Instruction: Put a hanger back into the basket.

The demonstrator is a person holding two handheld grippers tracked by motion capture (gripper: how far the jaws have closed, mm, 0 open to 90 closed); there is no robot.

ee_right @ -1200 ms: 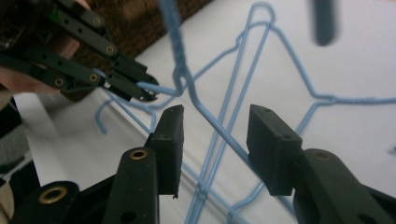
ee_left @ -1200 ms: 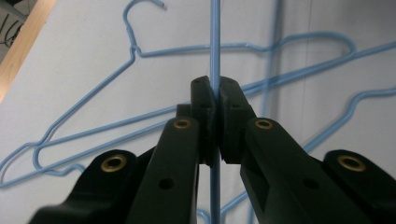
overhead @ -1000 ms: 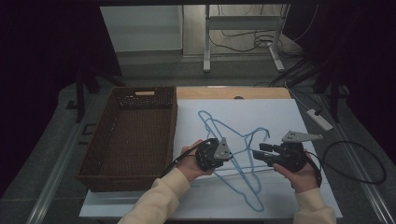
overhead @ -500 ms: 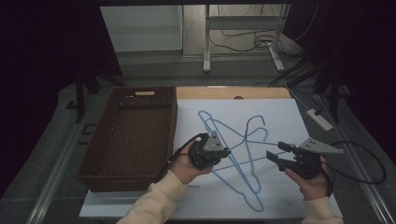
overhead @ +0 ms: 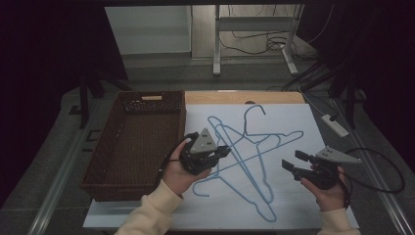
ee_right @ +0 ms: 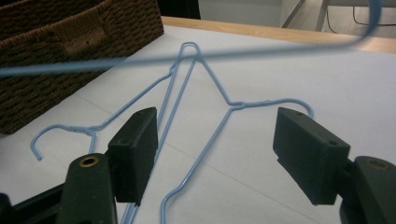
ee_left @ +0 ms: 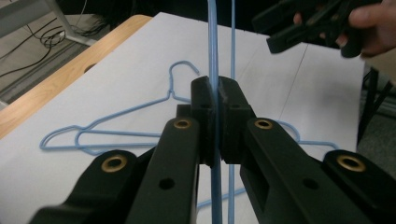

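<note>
My left gripper is shut on the wire of a blue hanger and holds it a little above the white tabletop. In the left gripper view the wire runs straight up between the closed pads. Two more blue hangers lie crossed on the table beneath it. My right gripper hovers to the right of the hangers. Its jaws have just been opening and hold nothing. In the right gripper view the lying hangers sit beyond its gap, and the lifted wire crosses above as a blur.
A brown wicker basket stands on the left of the table, right beside my left hand. A white power strip lies off the table's right edge. Cables and desk legs are on the floor behind.
The right gripper has let go of the hanger, opened and drawn back to the right. The left gripper has risen and moved away from me with the hanger in it.
</note>
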